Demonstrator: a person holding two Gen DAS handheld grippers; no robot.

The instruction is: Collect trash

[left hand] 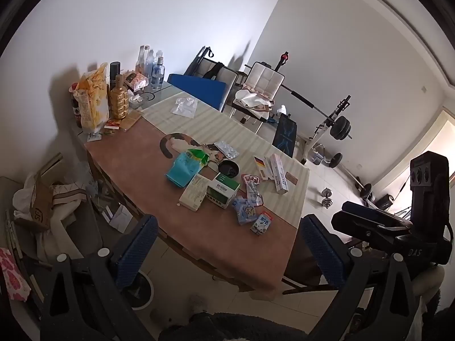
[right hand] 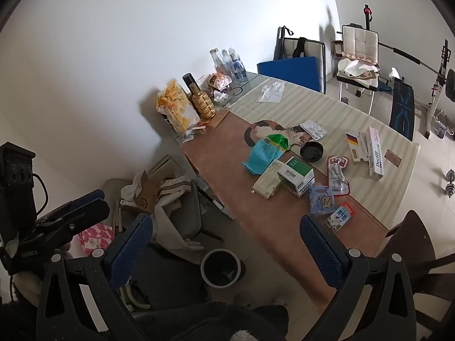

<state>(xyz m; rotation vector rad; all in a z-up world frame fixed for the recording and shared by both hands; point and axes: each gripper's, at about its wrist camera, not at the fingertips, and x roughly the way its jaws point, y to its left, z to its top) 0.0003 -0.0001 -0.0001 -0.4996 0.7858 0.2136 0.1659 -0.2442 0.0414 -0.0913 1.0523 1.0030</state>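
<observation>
Jaws spread wide and empty on our left gripper (left hand: 227,253) and right gripper (right hand: 226,253), both short of the table (right hand: 241,199). Nothing collected: wrappers (right hand: 337,176) and boxes (right hand: 295,176) litter it; bin (right hand: 220,267) sits on the floor below.

Both wrist views high, facing down, well back, sharing the littered table (left hand: 233,244) (right hand: 256,199)

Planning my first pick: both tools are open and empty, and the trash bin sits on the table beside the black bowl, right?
Not quite. The trash bin stands on the floor beside the table, as the right wrist view shows. The rest holds: left tool and right tool are open and empty, and the black bowl is on the table.
</observation>
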